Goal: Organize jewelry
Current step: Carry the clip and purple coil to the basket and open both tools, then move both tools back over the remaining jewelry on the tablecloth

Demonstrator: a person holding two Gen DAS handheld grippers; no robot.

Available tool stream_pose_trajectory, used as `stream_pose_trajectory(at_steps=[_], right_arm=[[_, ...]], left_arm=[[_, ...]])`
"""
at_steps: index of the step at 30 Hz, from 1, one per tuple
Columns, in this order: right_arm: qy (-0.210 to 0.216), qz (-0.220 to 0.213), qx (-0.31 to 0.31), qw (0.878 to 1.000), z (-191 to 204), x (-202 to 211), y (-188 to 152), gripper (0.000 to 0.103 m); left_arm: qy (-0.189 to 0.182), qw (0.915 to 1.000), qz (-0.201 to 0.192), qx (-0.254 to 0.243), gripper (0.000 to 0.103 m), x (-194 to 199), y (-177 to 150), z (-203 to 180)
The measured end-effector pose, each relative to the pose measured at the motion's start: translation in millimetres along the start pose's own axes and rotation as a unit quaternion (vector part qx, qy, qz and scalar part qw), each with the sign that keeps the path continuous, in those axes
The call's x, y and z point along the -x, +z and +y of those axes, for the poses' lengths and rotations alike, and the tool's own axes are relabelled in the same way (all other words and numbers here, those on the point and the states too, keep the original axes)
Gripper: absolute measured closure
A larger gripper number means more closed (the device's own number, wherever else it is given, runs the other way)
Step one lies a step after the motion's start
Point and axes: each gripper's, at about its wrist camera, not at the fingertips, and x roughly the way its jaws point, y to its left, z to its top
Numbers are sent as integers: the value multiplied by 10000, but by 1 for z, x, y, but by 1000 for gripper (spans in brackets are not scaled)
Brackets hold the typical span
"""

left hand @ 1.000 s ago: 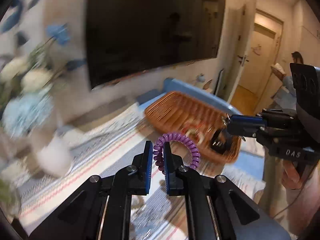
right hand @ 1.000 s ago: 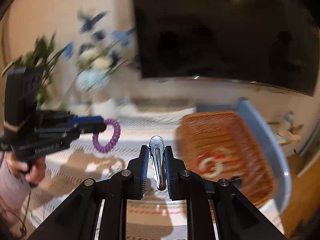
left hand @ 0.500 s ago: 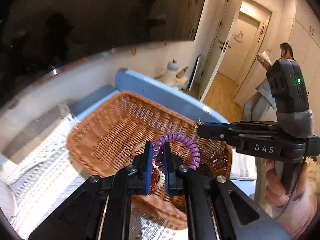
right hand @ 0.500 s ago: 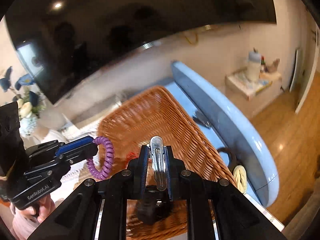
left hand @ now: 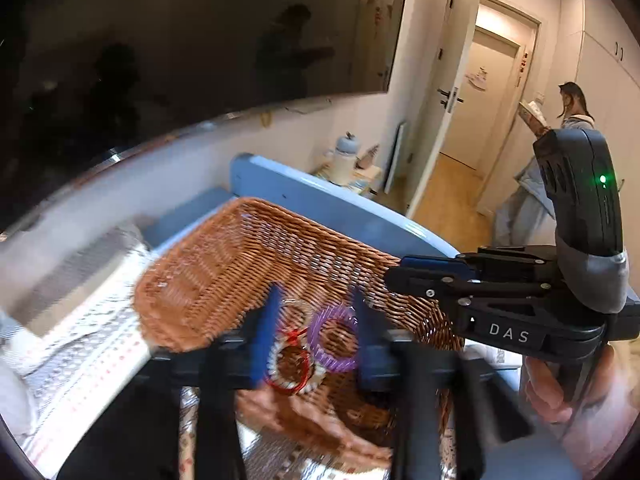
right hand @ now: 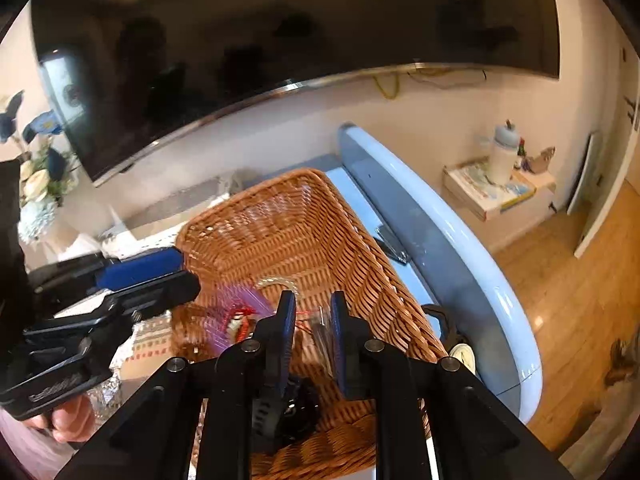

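Observation:
Over the brown wicker basket (left hand: pixel 240 248), my left gripper (left hand: pixel 316 300) is opening, blurred by motion. The purple coil hair tie (left hand: pixel 332 338) sits loose between its fingers, touching neither pad, above a red-and-white bracelet (left hand: pixel 290 364) on the basket floor. My right gripper (right hand: pixel 312 300) hangs over the same basket (right hand: pixel 248 196); its jaws are parting slightly. The silver hair clip (right hand: pixel 320 332) is a blurred streak slipping down between them. A black item (right hand: pixel 296 404) lies below. Each gripper shows in the other's view: the right gripper (left hand: pixel 400 276), the left gripper (right hand: pixel 188 270).
The basket stands on a striped cloth (left hand: pixel 80 340) beside a raised blue table edge (right hand: pixel 440 240). A large dark screen fills the wall behind. Flowers (right hand: pixel 36 184) stand far left. A person (left hand: pixel 572 108) stands by the doorway at right.
Both grippers swung from over the cloth to over the basket. The left jaws have opened and the purple coil has dropped free. The silver clip has slid lower between the right jaws.

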Motion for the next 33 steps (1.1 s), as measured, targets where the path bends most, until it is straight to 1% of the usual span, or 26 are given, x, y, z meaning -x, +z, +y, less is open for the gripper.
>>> stream_pose_trajectory(at_steps=[1,5,10,13,18,21,24,26,28,31,33], right_arm=[[-9,-36,20,10000,2,3,0,83],[-3,-192,211,9996,24,29,-3,83],[32,-387,621,9973,69,61,-11,83],[172,-479,834,9952,103,74,-21,83],[537,-440,1034,9922,154,76,-44,83],[674,-348,1169,9902,183,67,-61,81],[695,-247,1268,9892,205,52,-78,79],[691,-191,1299,9889,214,41,-86,74],[626,-93,1331,9891,220,28,-97,59],[607,48,1305,9896,225,9,-111,57],[473,81,1306,9903,227,-1,-118,57]], left_arm=[[49,9999,-111,5,50,12,-1,1],[155,9994,-304,113,50,57,-11,12],[674,9945,-753,264,50,126,-34,26],[796,9922,-905,322,49,164,-57,33],[1258,9862,-1008,366,49,210,-101,44],[1471,9828,-1015,458,49,225,-127,56],[1647,9801,-962,554,49,233,-150,66],[1724,9790,-898,614,49,234,-162,74],[1826,9773,-754,765,49,232,-172,80],[1847,9762,-649,931,49,227,-188,91],[1934,9745,-529,1005,49,222,-198,97]])
